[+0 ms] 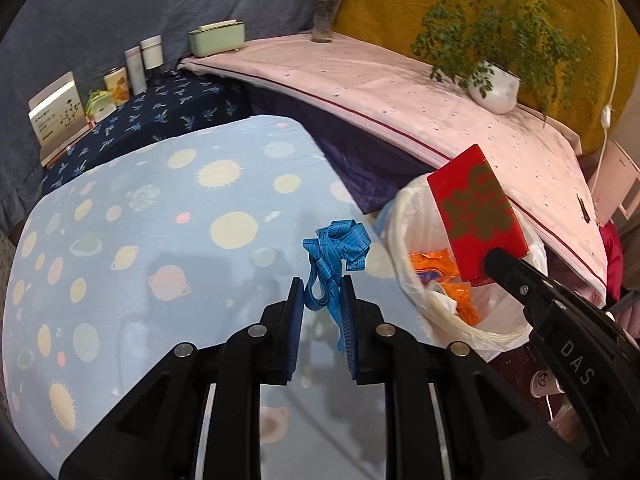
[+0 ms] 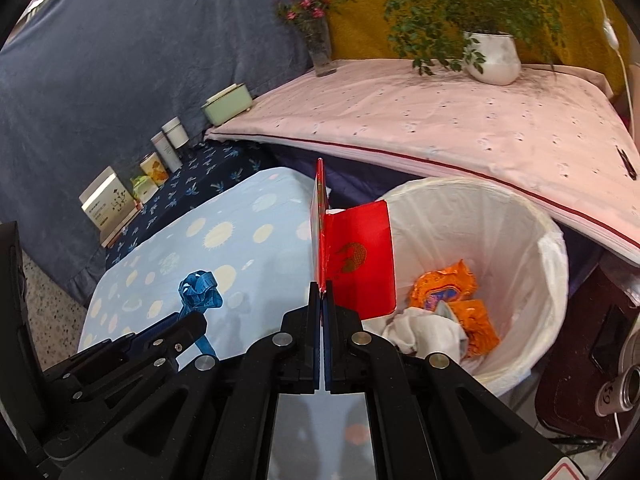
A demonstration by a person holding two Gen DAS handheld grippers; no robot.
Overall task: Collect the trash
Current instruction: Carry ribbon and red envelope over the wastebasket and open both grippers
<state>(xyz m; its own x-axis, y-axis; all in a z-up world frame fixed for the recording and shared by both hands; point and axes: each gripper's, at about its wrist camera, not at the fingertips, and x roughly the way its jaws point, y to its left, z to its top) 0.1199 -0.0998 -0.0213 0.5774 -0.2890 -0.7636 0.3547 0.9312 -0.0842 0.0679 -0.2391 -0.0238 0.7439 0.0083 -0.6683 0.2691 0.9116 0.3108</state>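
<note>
A crumpled blue tape measure (image 1: 336,252) hangs between the fingers of my left gripper (image 1: 322,292), which is closed on its strands above the light-blue planet-print table (image 1: 160,220). It also shows in the right wrist view (image 2: 200,290). My right gripper (image 2: 322,292) is shut on a red envelope with a gold emblem (image 2: 356,256), held upright at the near rim of the white-lined trash bin (image 2: 556,264). In the left wrist view the envelope (image 1: 476,216) stands over the bin (image 1: 404,232). Orange wrappers (image 2: 452,292) and white tissue (image 2: 424,330) lie inside the bin.
A pink-covered table (image 2: 440,120) stands behind the bin with a potted plant (image 2: 494,58) and a flower vase (image 2: 322,52). A green box (image 2: 226,106), tins and cartons (image 2: 108,204) line a dark-blue surface at the left.
</note>
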